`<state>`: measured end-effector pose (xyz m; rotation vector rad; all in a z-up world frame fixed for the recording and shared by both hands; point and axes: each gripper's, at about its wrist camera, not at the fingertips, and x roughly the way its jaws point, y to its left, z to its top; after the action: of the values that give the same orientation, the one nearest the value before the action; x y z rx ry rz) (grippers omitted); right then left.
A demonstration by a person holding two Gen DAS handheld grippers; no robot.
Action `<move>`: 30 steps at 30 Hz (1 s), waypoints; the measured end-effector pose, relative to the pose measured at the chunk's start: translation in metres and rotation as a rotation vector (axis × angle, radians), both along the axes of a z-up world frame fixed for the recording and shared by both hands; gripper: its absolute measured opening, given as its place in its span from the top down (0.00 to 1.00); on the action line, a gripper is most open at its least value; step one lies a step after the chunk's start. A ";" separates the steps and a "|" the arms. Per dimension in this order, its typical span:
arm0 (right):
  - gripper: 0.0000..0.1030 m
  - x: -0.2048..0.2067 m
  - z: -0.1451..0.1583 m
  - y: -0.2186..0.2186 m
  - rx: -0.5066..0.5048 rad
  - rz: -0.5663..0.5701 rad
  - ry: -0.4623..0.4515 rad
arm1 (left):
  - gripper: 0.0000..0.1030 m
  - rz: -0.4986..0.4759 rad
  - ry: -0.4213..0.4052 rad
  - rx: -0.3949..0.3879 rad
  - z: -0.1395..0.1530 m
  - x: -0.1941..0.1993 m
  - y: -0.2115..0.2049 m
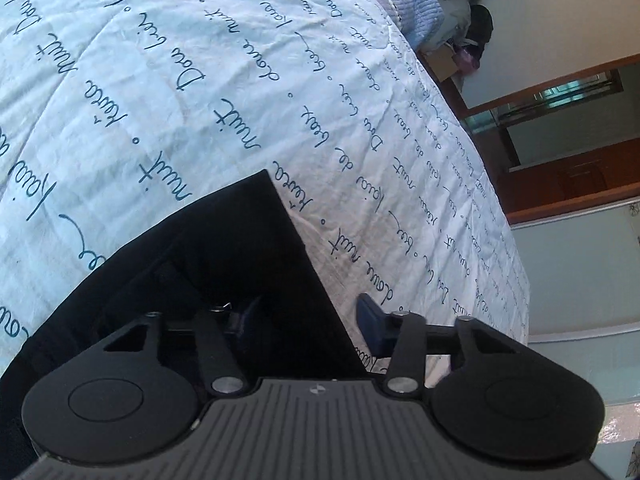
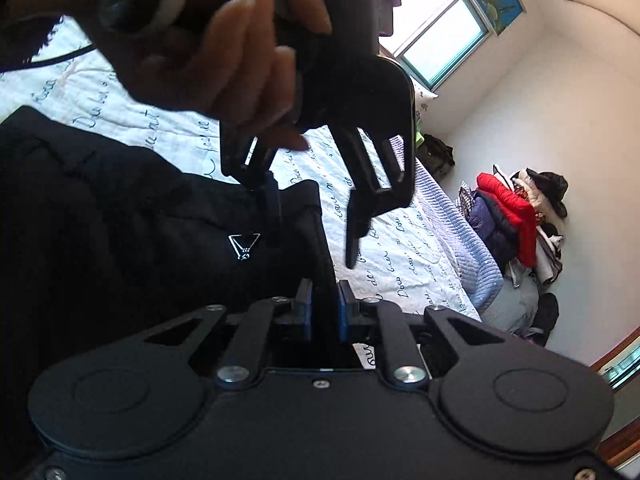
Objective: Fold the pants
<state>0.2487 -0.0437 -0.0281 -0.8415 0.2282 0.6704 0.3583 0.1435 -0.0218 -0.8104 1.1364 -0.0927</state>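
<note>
Left wrist view: the black pants [image 1: 208,272] fill the lower left, lying on the bed's pale blue quilt [image 1: 200,92] printed with dark script. A straight folded edge of the pants runs down toward the left gripper [image 1: 308,320], whose jaws stand wide apart; one blue pad sits over the dark cloth and the other over the quilt, straddling that edge without pinching it. Further right a wooden door frame [image 1: 560,80] stands against the wall.

In the right wrist view the pants [image 2: 120,220] again take the left side, showing a small white triangular logo [image 2: 243,246]. Above them the person's hand [image 2: 224,60] holds the left gripper [image 2: 312,220], seen from outside with its fingers spread, one touching the cloth. At bottom centre the right gripper [image 2: 325,312] has its jaws clamped on the edge of the pants, the blue pads nearly together with dark cloth between. To the right, beyond a ribbed blue blanket [image 2: 460,232], a pile of clothes [image 2: 520,216] lies by the wall under a window [image 2: 440,36].
</note>
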 end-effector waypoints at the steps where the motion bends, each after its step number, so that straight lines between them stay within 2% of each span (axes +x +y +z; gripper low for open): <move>1: 0.87 -0.001 0.000 0.000 0.000 -0.002 0.001 | 0.70 0.005 -0.001 -0.013 0.000 -0.003 0.002; 2: 0.87 -0.001 0.000 0.001 0.005 -0.004 0.003 | 0.84 0.004 -0.006 -0.025 0.000 -0.005 0.004; 4: 0.87 -0.002 0.002 0.001 0.017 -0.010 0.002 | 0.93 0.016 -0.016 -0.034 0.001 -0.011 0.006; 6: 0.87 -0.001 0.004 0.000 0.028 -0.017 0.000 | 0.95 0.026 -0.046 -0.014 0.006 -0.017 0.005; 10: 0.87 0.016 0.005 0.001 0.036 -0.044 0.024 | 0.96 0.038 -0.119 0.074 0.018 -0.026 -0.004; 13: 0.83 0.034 0.005 -0.001 0.059 -0.048 0.109 | 0.96 0.033 -0.157 0.129 0.024 -0.028 -0.011; 15: 0.69 0.045 0.009 -0.008 0.070 -0.031 0.159 | 0.96 0.028 -0.175 0.158 0.025 -0.029 -0.013; 16: 0.44 0.051 0.011 -0.014 0.071 -0.023 0.191 | 0.96 0.024 -0.182 0.177 0.024 -0.030 -0.015; 17: 0.26 0.060 0.012 -0.021 0.073 -0.016 0.230 | 0.96 0.025 -0.182 0.188 0.023 -0.030 -0.015; 18: 0.28 0.069 0.012 -0.028 0.079 -0.013 0.257 | 0.96 0.024 -0.181 0.192 0.021 -0.030 -0.016; 20: 0.72 0.082 0.015 -0.040 0.098 -0.039 0.305 | 0.96 0.025 -0.187 0.186 0.019 -0.030 -0.015; 22: 0.74 0.088 0.020 -0.049 0.162 -0.061 0.362 | 0.96 0.029 -0.191 0.186 0.017 -0.030 -0.015; 24: 0.74 0.083 0.015 -0.047 0.136 -0.070 0.345 | 0.96 0.036 -0.182 0.176 0.015 -0.029 -0.014; 28: 0.61 0.067 0.006 -0.030 0.077 -0.042 0.252 | 0.96 0.038 -0.186 0.181 0.015 -0.029 -0.014; 29: 0.64 0.058 -0.001 -0.030 0.045 -0.062 0.235 | 0.96 0.039 -0.188 0.179 0.015 -0.030 -0.014; 30: 0.72 0.061 -0.006 -0.025 0.011 -0.087 0.233 | 0.96 0.036 -0.196 0.179 0.016 -0.032 -0.014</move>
<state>0.3094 -0.0690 -0.0339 -0.7377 0.4684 0.6877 0.3261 0.1295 -0.0053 -0.6476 0.9304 -0.0388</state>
